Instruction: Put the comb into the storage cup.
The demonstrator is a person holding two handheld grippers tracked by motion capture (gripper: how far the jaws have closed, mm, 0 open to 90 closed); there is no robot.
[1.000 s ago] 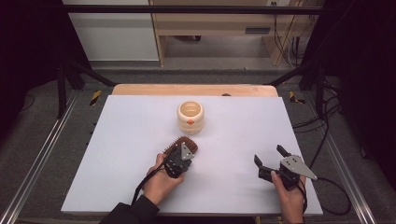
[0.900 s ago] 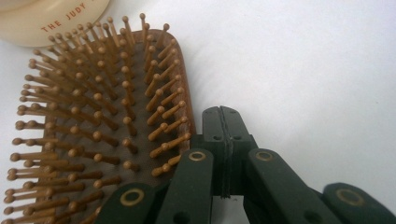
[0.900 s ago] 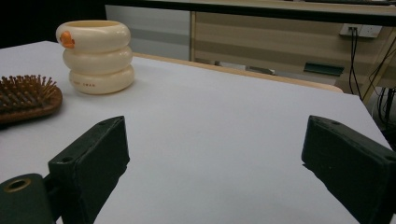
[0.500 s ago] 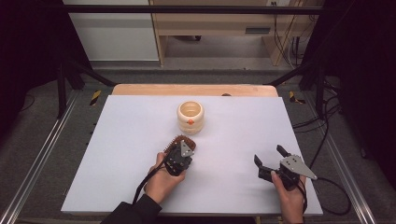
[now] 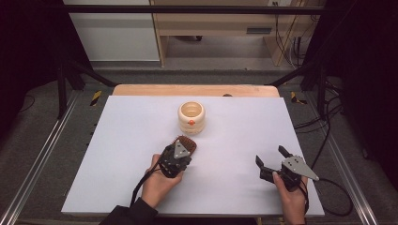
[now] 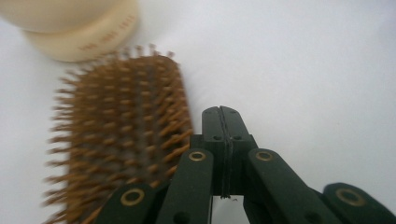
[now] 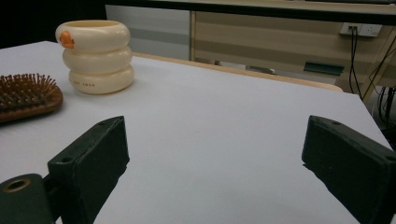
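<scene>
Though open-topped, cream ringed cup [image 5: 191,117] visibly empty

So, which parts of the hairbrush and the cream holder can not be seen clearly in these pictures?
- Hairbrush handle: hidden under the left gripper in the high view, cut off by the edge in the right gripper view.
- Hairbrush bristles: blurred in the left gripper view.
- Small print on the cream ringed holder: too small to read.

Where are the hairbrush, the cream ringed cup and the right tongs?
hairbrush [image 6: 121,140], left gripper view, middle of the bristle bed.
cream ringed cup [image 5: 191,118], high view, its outer wall.
right tongs [image 7: 215,163], right gripper view, midway between the open tips.
</scene>
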